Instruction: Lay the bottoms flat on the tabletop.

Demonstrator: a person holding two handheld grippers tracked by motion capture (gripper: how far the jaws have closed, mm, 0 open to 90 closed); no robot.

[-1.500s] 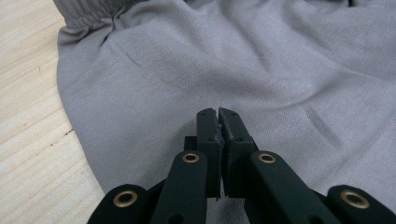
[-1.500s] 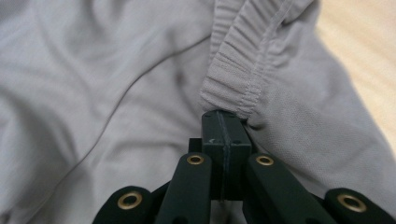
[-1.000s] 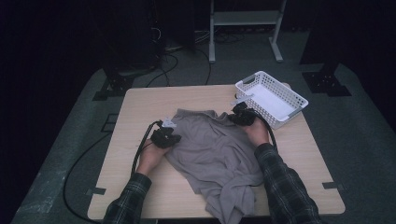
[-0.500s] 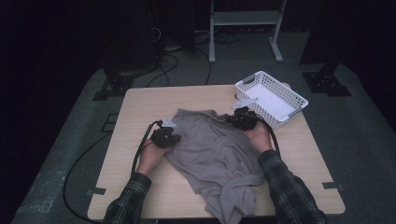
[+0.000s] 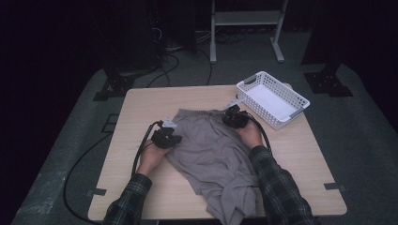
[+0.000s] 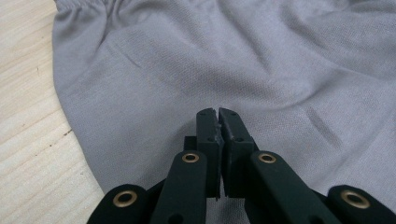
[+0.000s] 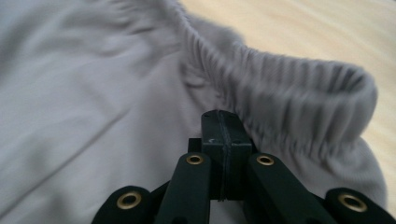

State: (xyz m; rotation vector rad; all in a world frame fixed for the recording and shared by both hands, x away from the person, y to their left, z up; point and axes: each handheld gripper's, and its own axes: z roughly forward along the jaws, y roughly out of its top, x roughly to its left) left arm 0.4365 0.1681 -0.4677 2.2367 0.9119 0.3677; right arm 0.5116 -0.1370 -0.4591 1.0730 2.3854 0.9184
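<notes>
Two grippers are parked on a grey garment [image 5: 213,157] that's spread over the middle of the wooden counter [image 5: 141,105], its lower end bunched up near the front edge. On the left gripper [image 6: 218,112] the jaws are pressed together over the cloth by its side edge, though whether any fabric is actually pinched can't be told. Same deal for the right gripper [image 7: 223,116]: jaws are shut tight right beside the ribbed elastic waistband [image 7: 299,93], and a white basket [image 5: 272,98] is sat on the counter just beyond that hand.
</notes>
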